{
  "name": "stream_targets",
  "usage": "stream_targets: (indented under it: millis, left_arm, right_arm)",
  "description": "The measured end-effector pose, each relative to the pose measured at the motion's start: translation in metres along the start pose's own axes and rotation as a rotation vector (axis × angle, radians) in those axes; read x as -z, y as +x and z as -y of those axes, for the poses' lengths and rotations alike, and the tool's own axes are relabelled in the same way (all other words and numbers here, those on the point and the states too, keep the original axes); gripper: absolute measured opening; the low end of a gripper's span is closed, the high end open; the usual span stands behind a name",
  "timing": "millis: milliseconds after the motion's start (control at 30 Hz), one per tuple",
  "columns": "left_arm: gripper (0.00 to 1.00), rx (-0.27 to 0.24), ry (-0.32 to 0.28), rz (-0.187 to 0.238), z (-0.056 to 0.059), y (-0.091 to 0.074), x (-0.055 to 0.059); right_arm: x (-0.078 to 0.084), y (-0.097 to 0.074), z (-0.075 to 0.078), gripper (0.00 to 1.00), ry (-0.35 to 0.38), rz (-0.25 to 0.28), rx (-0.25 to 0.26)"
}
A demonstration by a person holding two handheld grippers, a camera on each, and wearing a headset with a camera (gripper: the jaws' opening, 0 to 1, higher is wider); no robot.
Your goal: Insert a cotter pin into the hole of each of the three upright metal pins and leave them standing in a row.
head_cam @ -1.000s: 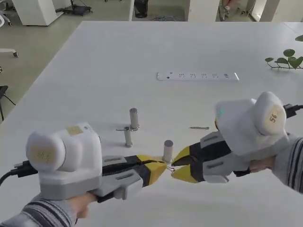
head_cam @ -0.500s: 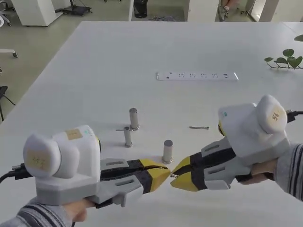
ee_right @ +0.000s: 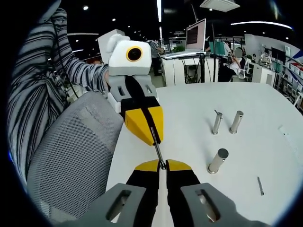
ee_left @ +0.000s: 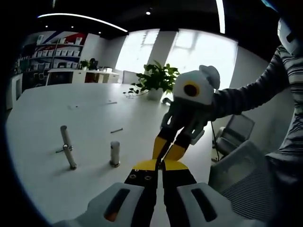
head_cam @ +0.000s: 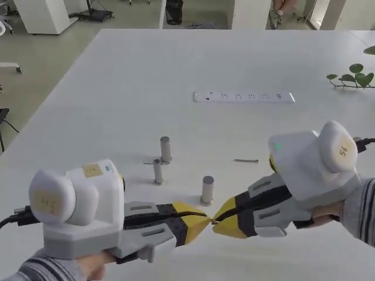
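Head view: left claw (head_cam: 199, 218), right claw (head_cam: 219, 220) both pinching one cotter pin (ee_right: 157, 146), handoff probably; nearest metal pin (head_cam: 207, 190) gets threaded next.

Yellow tips, black jaws, pale grey bodies on both the left gripper (head_cam: 203, 218) and the right gripper (head_cam: 217, 220) — the cotter pin (ee_right: 157, 147) shows dark grey. Silver metal pins (head_cam: 207, 190), white table (head_cam: 176, 76), green plant (head_cam: 353, 76) — sleeve (head_cam: 364, 206) striped grey and dark.

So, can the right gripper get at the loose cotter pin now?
Probably not yet: the path to the loose cotter pin is free, but the right gripper looks shut on a second cotter pin.
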State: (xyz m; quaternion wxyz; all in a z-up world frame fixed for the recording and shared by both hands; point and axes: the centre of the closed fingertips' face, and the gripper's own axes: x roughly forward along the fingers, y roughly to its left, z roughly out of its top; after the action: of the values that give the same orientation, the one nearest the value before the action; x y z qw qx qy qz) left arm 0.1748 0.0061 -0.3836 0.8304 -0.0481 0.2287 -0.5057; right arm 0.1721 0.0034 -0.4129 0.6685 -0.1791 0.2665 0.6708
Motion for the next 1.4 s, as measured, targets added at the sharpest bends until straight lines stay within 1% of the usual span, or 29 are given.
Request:
stream_targets:
  millis: [67,167,500,567,667,733,800,867,933,1000,1033,1067,1100,1133,1267,1400]
  left_arm:
    - [0.00,-0.003,-0.001,-0.001,-0.001,0.000,0.000]
    - [0.00,-0.013,-0.001,0.001,-0.002,0.000,-0.001]
    - [0.00,-0.015,-0.003,0.001,-0.002,0.001,0.000]
    - [0.00,-0.015,0.002,-0.001,-0.002,0.002,0.000]
    - [0.00,-0.023,0.011,0.007,-0.003,0.003,-0.002]
    - [0.00,-0.041,0.034,0.017,-0.006,0.005,-0.005]
    - [0.00,-0.051,0.055,0.005,-0.007,0.008,-0.005]
    - [0.01,-0.058,0.063,0.002,-0.008,0.010,-0.005]
    - [0.02,-0.068,0.072,0.000,-0.011,0.010,-0.005]
    - [0.06,-0.086,0.072,0.011,-0.014,0.011,-0.007]
    - [0.10,-0.095,0.072,0.015,-0.016,0.011,-0.008]
    - [0.13,-0.115,0.078,0.022,-0.020,0.011,-0.010]
    - [0.15,-0.126,0.083,0.027,-0.022,0.011,-0.011]
    - [0.16,-0.133,0.081,0.029,-0.023,0.011,-0.011]
    - [0.21,-0.172,0.082,0.041,-0.032,0.011,-0.012]
    - [0.25,-0.216,0.086,0.035,-0.041,0.011,-0.009]
  right_arm:
    - [-0.001,-0.001,0.001,0.00,-0.019,-0.005,0.006]
    - [-0.003,-0.003,0.004,0.00,-0.079,-0.022,0.028]
    - [-0.001,-0.004,0.005,0.00,-0.150,-0.072,0.035]
    - [0.000,-0.004,0.005,0.00,-0.177,-0.090,0.036]
    - [0.001,-0.005,0.006,0.00,-0.218,-0.108,0.044]
    - [0.002,-0.005,0.008,0.00,-0.226,-0.115,0.048]
    - [0.004,-0.005,0.011,0.00,-0.239,-0.133,0.059]
    - [0.006,-0.006,0.012,0.00,-0.249,-0.149,0.061]
    - [0.010,-0.007,0.016,0.00,-0.271,-0.184,0.069]
    - [0.014,-0.008,0.018,0.00,-0.275,-0.202,0.078]
    - [0.015,-0.008,0.019,0.00,-0.273,-0.208,0.078]
    - [0.018,-0.009,0.022,0.00,-0.268,-0.224,0.083]
    - [0.020,-0.010,0.025,0.00,-0.263,-0.239,0.097]
    - [0.023,-0.012,0.029,0.00,-0.267,-0.259,0.108]
    - [0.029,-0.014,0.038,0.00,-0.249,-0.285,0.136]
    - [0.033,-0.017,0.047,0.00,-0.247,-0.313,0.161]
